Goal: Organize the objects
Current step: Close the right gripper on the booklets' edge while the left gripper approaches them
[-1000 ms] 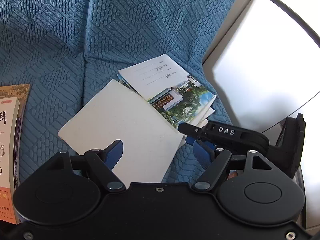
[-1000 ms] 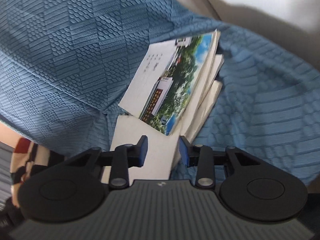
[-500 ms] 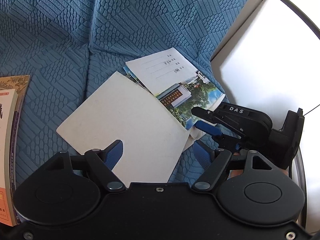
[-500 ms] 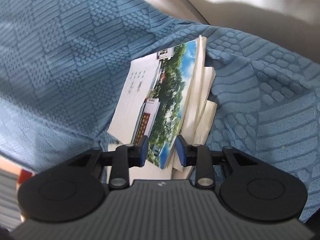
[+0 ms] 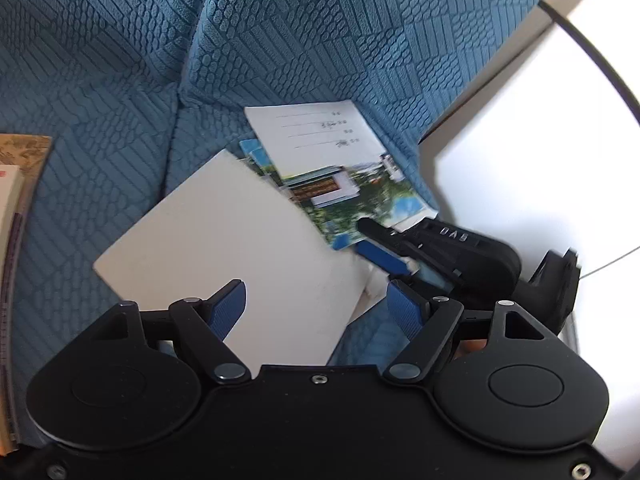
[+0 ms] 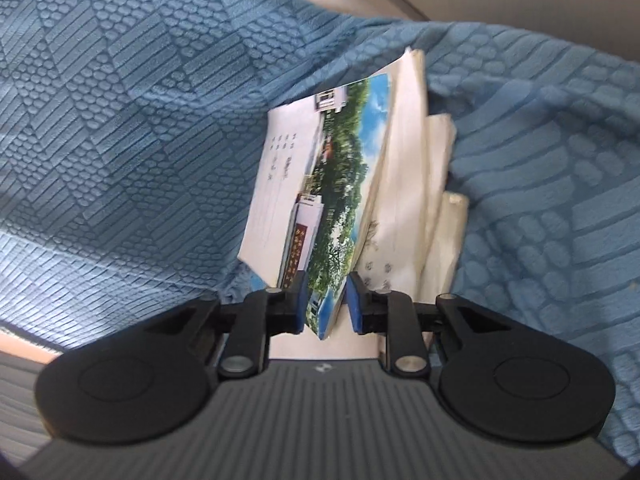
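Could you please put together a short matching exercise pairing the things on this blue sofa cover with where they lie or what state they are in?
Things:
1. photo booklet
2. blank white sheet
3. left tongs
4. orange book

States:
A. open wide, holding nothing
B. at the far left edge of the left view
C. corner between the closing right tongs
D. flat under the left tongs, overlapping the booklet pile

Pairs: 1-C, 2-D, 3-A, 4-B
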A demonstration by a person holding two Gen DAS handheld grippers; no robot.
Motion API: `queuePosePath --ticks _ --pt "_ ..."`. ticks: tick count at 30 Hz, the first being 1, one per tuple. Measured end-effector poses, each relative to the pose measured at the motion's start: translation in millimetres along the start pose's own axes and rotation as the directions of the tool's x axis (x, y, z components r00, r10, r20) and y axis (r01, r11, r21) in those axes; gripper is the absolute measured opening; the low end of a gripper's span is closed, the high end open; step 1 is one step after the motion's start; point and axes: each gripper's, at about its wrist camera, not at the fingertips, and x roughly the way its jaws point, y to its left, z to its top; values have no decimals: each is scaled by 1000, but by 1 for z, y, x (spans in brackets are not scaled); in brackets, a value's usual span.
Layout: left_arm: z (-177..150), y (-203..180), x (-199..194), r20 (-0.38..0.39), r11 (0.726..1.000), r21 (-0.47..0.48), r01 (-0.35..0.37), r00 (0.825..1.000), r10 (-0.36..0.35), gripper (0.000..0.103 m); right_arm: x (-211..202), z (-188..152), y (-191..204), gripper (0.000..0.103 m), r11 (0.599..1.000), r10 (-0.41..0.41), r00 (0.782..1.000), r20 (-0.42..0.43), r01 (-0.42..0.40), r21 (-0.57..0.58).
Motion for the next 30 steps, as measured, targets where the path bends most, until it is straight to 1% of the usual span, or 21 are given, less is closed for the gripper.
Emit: queuePosePath --ticks 3,6,9,12,16,18,20,21,22,23,24,25,27,29,30 --pt "9 8 8 -1 995 -76 65 998 -65 75 1 -2 5 24 999 43 999 -8 -43 -2" --pt "18 20 20 1 974 -181 138 990 -140 75 -1 1 9 24 997 76 997 7 -76 0" --pt "26 36 38 9 933 -297 204 977 -211 74 -2 4 9 24 995 97 995 14 -97 22" --pt "31 51 60 11 877 -411 250 963 -270 70 1 4 6 24 994 95 995 4 -95 49" --pt "34 63 85 15 815 -512 270 952 -306 65 1 5 5 24 993 100 995 1 -100 56" --pt "35 65 92 17 801 -536 268 951 -307 63 0 5 5 24 993 102 995 1 -102 58" --pt "35 64 99 12 796 -547 260 953 -303 59 0 5 4 24 992 106 994 -2 -105 65" --pt "35 63 102 9 792 -553 259 952 -305 55 0 5 4 24 992 108 994 -3 -107 69" --pt "35 63 106 6 787 -559 261 950 -311 50 0 5 3 24 991 109 994 -5 -108 73" --pt "34 62 110 2 782 -566 262 948 -317 47 0 6 3 24 991 111 994 -6 -110 77" --pt "34 62 112 1 776 -574 261 948 -319 40 -1 6 2 24 990 113 994 -7 -112 80" --pt "33 61 114 6 771 -580 264 947 -320 30 -1 6 2 24 990 114 993 -8 -113 83" --pt "33 59 116 19 761 -586 279 943 -332 20 -1 6 1 24 991 102 995 -10 -101 89" --pt "34 57 118 22 760 -590 273 946 -324 18 0 8 -2 24 989 101 995 -11 -99 107" --pt "35 56 119 24 760 -589 275 946 -324 15 0 8 -4 24 988 104 995 -10 -102 118"
